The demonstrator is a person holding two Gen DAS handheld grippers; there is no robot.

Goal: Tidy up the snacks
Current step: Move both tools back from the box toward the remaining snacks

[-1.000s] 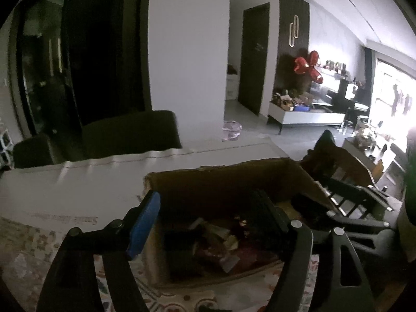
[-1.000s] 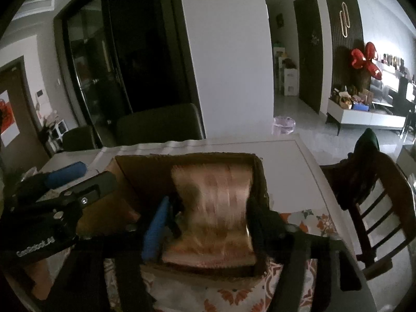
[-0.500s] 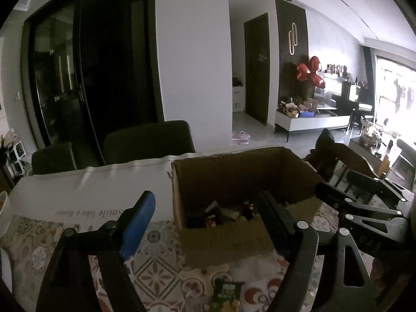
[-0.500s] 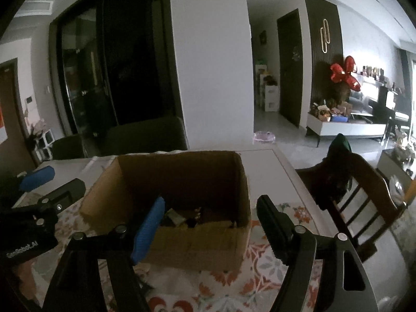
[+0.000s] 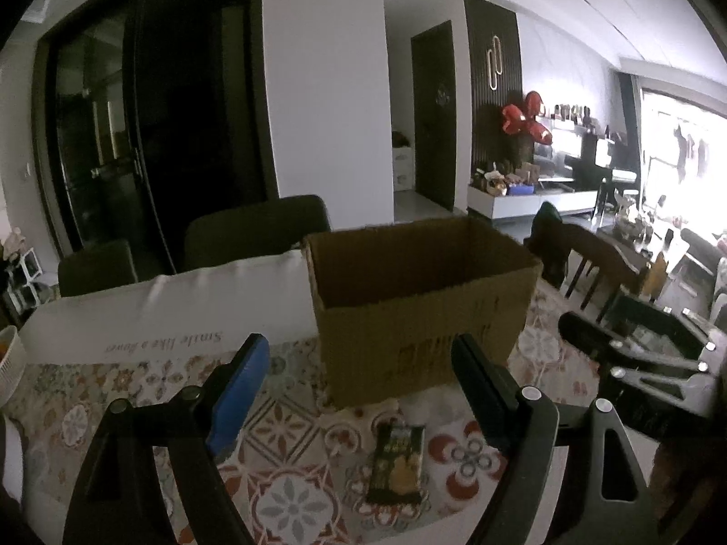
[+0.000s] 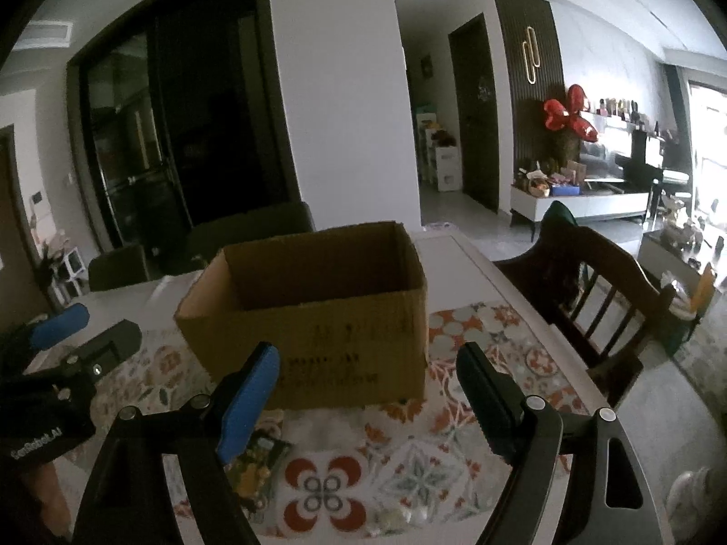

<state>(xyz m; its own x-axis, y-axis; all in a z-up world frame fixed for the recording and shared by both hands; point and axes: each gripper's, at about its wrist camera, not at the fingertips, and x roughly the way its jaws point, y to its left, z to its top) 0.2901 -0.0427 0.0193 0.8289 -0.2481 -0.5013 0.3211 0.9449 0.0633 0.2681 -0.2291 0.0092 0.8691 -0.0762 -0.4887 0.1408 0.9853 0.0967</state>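
An open cardboard box (image 5: 422,304) stands on the patterned tablecloth; its inside is hidden from here. It also shows in the right wrist view (image 6: 313,313). A small dark green and yellow snack packet (image 5: 397,463) lies flat on the cloth in front of the box, also in the right wrist view (image 6: 259,463). My left gripper (image 5: 359,381) is open and empty, held back from the box, above the packet. My right gripper (image 6: 368,386) is open and empty, in front of the box and to the right of the packet.
A dark wooden chair (image 6: 595,290) stands at the table's right side. Two dark chairs (image 5: 254,231) stand behind the table. A white basket rim (image 5: 9,363) sits at the far left. The table's white far part (image 5: 159,313) lies left of the box.
The right gripper let go of a tan snack pack in the box. Both grippers then drew back and lowered, so the box interior is out of sight and the packet shows.
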